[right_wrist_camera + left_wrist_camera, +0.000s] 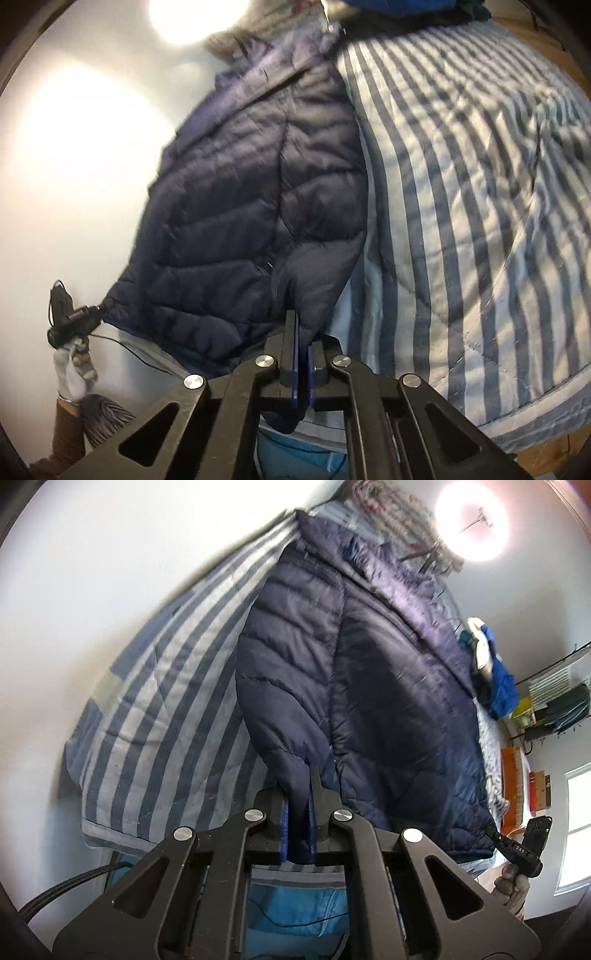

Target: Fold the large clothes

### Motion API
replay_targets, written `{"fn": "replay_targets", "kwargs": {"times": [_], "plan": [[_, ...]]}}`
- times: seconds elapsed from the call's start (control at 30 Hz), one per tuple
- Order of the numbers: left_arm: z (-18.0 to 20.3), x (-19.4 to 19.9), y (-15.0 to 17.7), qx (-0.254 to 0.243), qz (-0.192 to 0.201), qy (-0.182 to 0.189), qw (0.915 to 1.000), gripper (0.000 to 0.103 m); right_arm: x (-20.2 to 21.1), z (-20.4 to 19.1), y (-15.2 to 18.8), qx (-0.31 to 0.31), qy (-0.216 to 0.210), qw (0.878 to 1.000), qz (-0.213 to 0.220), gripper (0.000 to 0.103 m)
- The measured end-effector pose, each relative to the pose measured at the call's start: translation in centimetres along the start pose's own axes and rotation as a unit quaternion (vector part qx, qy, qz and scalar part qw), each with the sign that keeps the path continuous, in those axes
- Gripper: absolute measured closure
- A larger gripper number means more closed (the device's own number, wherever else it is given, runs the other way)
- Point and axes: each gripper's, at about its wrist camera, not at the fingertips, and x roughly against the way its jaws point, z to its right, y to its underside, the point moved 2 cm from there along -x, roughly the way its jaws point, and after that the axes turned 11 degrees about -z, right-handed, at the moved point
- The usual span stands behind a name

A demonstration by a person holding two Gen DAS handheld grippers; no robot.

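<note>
navy, one puffer jacket [369, 686] pinched by two grippers, left gripper [300, 805] and right gripper [303, 347].

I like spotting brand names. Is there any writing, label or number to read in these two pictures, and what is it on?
"DAS": white letters on the black right claw, at the right edge of the left wrist view.
A pale mark on the left claw, seen from the right wrist view: too small to read.
The navy puffer jacket and striped quilt show no writing.
</note>
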Motion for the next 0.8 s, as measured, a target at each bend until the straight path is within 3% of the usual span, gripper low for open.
{"fn": "replay_targets", "kwargs": {"times": [0.33,0.5,0.8], "plan": [[3.9,5.8,-3.6,-0.033,0.077,0.017,0.9964,0.099,4.4,-4.0,-3.9,0.033,-0.016,0.997,0.072,0.103],[6.0,8.2,-7.5,-0.048,0.120,0.017,0.9914,0.099,6.3,-5.4,-7.4,0.037,-0.027,0.993,0.109,0.103],[9.5,8.2,-15.7,-0.056,0.163,0.006,0.9849,0.099,7.5,-7.4,-15.7,0.050,-0.004,0.987,0.152,0.103]]}}
